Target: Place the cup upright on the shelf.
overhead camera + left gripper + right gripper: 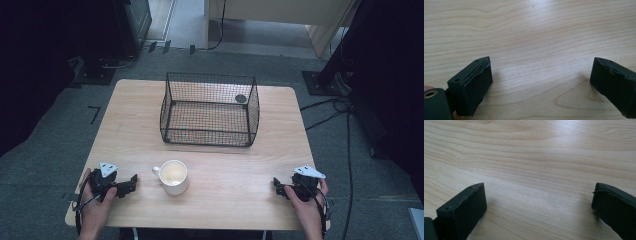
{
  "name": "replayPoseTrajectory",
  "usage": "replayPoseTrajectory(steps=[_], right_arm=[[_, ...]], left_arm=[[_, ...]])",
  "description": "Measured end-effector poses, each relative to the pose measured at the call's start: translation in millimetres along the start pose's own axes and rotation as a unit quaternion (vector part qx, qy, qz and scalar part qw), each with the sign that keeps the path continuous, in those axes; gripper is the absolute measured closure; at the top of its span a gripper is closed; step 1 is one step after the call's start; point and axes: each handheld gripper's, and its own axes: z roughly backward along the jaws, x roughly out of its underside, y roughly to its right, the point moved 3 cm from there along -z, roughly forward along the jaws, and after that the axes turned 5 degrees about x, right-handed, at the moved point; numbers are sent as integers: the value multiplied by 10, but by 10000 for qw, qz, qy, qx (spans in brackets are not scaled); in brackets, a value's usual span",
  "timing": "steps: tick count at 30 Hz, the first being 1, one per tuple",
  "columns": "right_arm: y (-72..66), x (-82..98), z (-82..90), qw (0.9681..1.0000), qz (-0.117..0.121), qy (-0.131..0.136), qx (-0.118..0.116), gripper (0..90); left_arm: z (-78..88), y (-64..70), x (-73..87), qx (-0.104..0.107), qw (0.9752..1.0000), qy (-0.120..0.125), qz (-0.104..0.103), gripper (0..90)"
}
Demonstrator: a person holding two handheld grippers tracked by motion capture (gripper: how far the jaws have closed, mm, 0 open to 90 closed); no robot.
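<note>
A white mug (172,176) stands upright near the front middle of the wooden table (225,160), its handle to the left and its inside empty. Behind it sits a black wire basket (210,109) holding a small dark round thing (241,98) at its back right corner. My left gripper (131,181) rests on the table at the front left, a little left of the mug, pointing right. My right gripper (276,185) rests at the front right, pointing left. In both gripper views, the left gripper (541,75) and the right gripper (540,197) stand open over bare wood.
Grey carpet surrounds the table. Cables (330,110) run over the floor at the right, and dark stands (100,65) and furniture bases stand behind the table. Bare wood lies between the mug and the right gripper.
</note>
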Motion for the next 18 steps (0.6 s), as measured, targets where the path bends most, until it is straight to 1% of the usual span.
replayPoseTrajectory(steps=[3, 5, 6, 7, 8, 9, 12, 14, 16, 17, 18], right_arm=[[-11, 4, 5, 10000, -48, -1, 65, 0], [-19, 4, 17, 9999, -59, -51, 72, 0], [-46, 3, 33, 10000, -33, -52, 5, 0], [-46, 3, 33, 10000, -33, -52, 5, 0], [-70, -4, 46, 10000, -28, -49, -67, 0], [-98, -18, 62, 9999, -5, -20, -126, 0], [-191, -80, 118, 9997, 104, 125, -204, 0], [-257, -119, 155, 9993, 100, 226, -283, 0], [-325, -148, 180, 9990, 151, 300, -280, 0], [-394, -169, 193, 9988, 208, 361, -274, 0], [-394, -169, 193, 9988, 208, 361, -274, 0]], left_arm=[[-3, -4, -2, -5, 10000, 13, 13, 34], [-4, -3, -2, -4, 10000, 18, 18, 34], [-3, -4, -2, -3, 10000, 15, 15, 34], [-3, -4, -2, -3, 10000, 15, 15, 34], [-3, -3, -2, -3, 10000, 18, 20, 34], [-4, -3, -2, -3, 10000, 18, 18, 34], [-3, -4, -2, -7, 10000, 8, 7, 34], [-3, -3, -2, -7, 10000, 10, 9, 34], [-1, -4, -2, -7, 10000, -7, 3, 34], [-2, -4, -2, -8, 10000, 0, 1, 34], [-2, -4, -2, -8, 10000, -1, 1, 34]])
